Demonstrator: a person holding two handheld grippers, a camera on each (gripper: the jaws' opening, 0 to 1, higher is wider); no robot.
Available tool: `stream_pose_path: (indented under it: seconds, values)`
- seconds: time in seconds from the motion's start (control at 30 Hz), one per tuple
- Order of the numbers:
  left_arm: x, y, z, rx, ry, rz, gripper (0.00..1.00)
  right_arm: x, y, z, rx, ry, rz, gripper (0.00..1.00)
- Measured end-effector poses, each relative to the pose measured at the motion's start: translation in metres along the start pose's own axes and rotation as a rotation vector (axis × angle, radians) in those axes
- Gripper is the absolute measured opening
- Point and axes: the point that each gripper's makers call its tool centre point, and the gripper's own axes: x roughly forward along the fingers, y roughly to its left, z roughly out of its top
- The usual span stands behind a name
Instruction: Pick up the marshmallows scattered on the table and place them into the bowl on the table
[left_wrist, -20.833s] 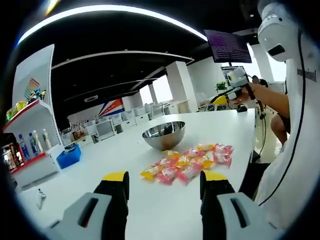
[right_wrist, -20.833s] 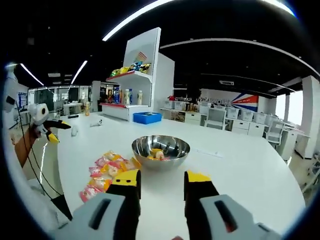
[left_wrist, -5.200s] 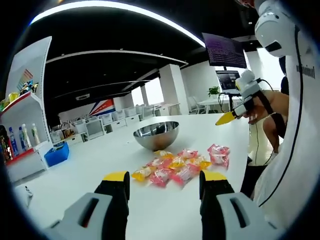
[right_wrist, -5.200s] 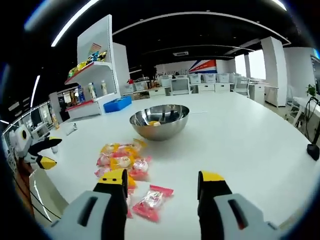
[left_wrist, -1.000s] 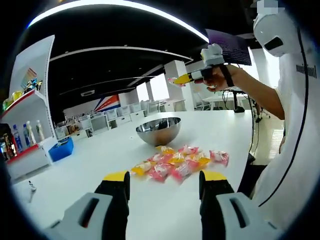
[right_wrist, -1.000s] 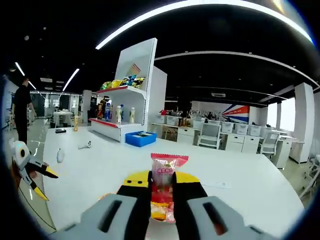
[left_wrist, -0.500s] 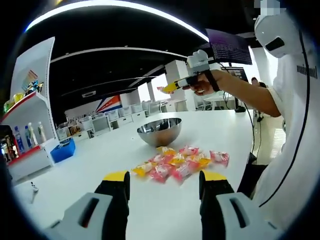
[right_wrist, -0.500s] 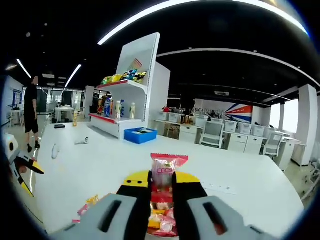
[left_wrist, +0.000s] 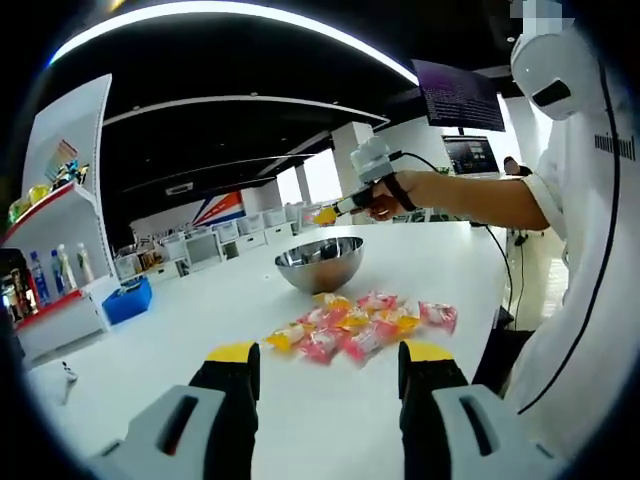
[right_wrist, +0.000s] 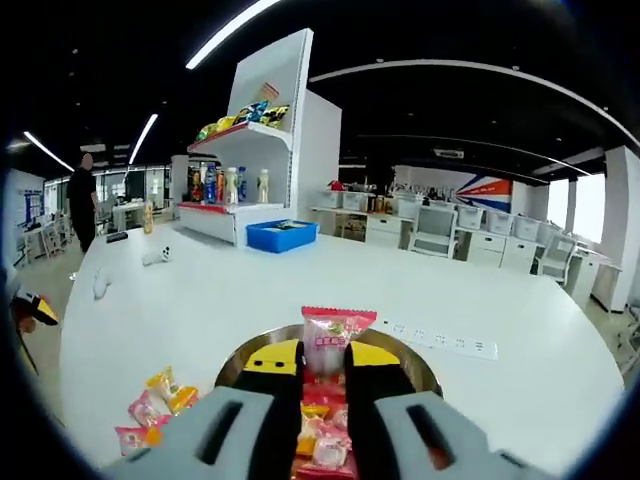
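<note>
A steel bowl (left_wrist: 320, 263) stands on the white table (left_wrist: 150, 380), with a heap of pink and yellow wrapped marshmallows (left_wrist: 350, 325) in front of it. My left gripper (left_wrist: 330, 355) is open and low over the table, short of the heap. A hand holds my right gripper (left_wrist: 335, 211) just above the bowl. In the right gripper view, that gripper (right_wrist: 322, 357) is shut on a pink marshmallow packet (right_wrist: 337, 333) over the bowl (right_wrist: 418, 364), which holds several packets (right_wrist: 318, 440). Loose marshmallows (right_wrist: 150, 402) lie at lower left.
A white shelf (right_wrist: 240, 185) with bottles and snacks stands beyond the table, a blue bin (right_wrist: 283, 235) beside it. A power strip (right_wrist: 440, 338) lies behind the bowl. Small white items (right_wrist: 155, 256) rest at the far left, where a person (right_wrist: 85, 200) stands. Desks and chairs fill the background.
The right gripper, still shut on the pink packet, has come down and forward until it hangs over the bowl. The left gripper has stayed put and open.
</note>
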Motion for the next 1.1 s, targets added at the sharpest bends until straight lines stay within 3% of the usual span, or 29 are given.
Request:
stream_pose_path:
  seconds: [0.13,0.27,0.43,0.8,1.1]
  values:
    - [-0.001,0.001,0.001,0.003,0.000,0.004,0.56,0.008,0.002,-0.020,0.002,0.061,0.001,0.16]
    - [-0.004,0.005,0.001,-0.001,-0.002,0.016,0.56,0.005,0.006,-0.024,0.009,0.066,0.004,0.18]
    - [-0.004,0.005,-0.001,-0.002,0.003,0.017,0.56,0.003,0.006,-0.016,0.014,0.045,0.005,0.27]
    - [-0.004,0.002,-0.001,-0.002,-0.003,0.012,0.56,-0.017,0.005,-0.004,-0.010,0.018,-0.012,0.27]
    - [-0.005,-0.001,0.002,0.003,-0.013,0.008,0.56,-0.034,0.005,0.017,-0.023,-0.034,-0.003,0.28]
